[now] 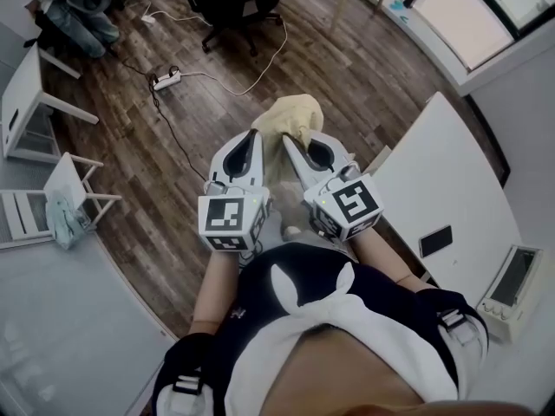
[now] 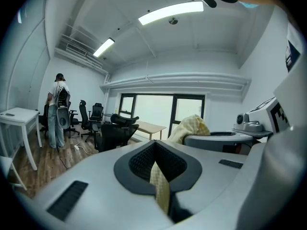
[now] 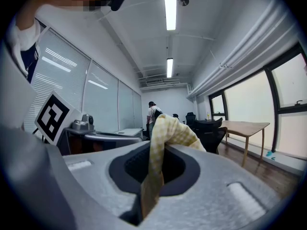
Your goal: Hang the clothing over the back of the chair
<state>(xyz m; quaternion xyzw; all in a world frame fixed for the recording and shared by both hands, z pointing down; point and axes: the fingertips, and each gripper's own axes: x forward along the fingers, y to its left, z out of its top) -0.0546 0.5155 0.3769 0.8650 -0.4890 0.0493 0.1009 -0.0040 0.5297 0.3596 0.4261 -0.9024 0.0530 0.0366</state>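
Out over the wooden floor (image 1: 347, 68), in front of the person's body, both grippers held the yellow checked clothing (image 1: 290, 120) bunched between them, clear of every surface. Left gripper (image 1: 252, 135): fingers (image 2: 105, 186) closed tight, with a strip of the fabric pinched in the seam. Right gripper (image 1: 287, 141): fingers (image 3: 211, 195) likewise pressed together on a fold, the rest of the cloth humped over the tip. Both pointed roughly level with tips close together, so the garment hung as a lump, not spread.

Step in hand, my read: carrying it to a chair. The likeliest candidate was the black office chair (image 1: 234, 3) ahead, though I couldn't tell for sure which chair was meant. To do it well, draw the grippers apart first so the cloth stretches into a flat span. Then bring it higher than the chair back, lower it so about half falls on either side, and open both sets of fingers together. Letting go with one early would likely let it slide off.

Edges and room: the white table (image 1: 434, 189) edge ran near the right gripper, so swing room looked poor there. The left side was open floor out to a small white chair (image 1: 78, 189), well apart. A power strip (image 1: 166, 80) and its cable (image 1: 186, 146) lay across the floor ahead, a likely trip risk. A second person (image 2: 57, 111) stood far back among the office chairs.
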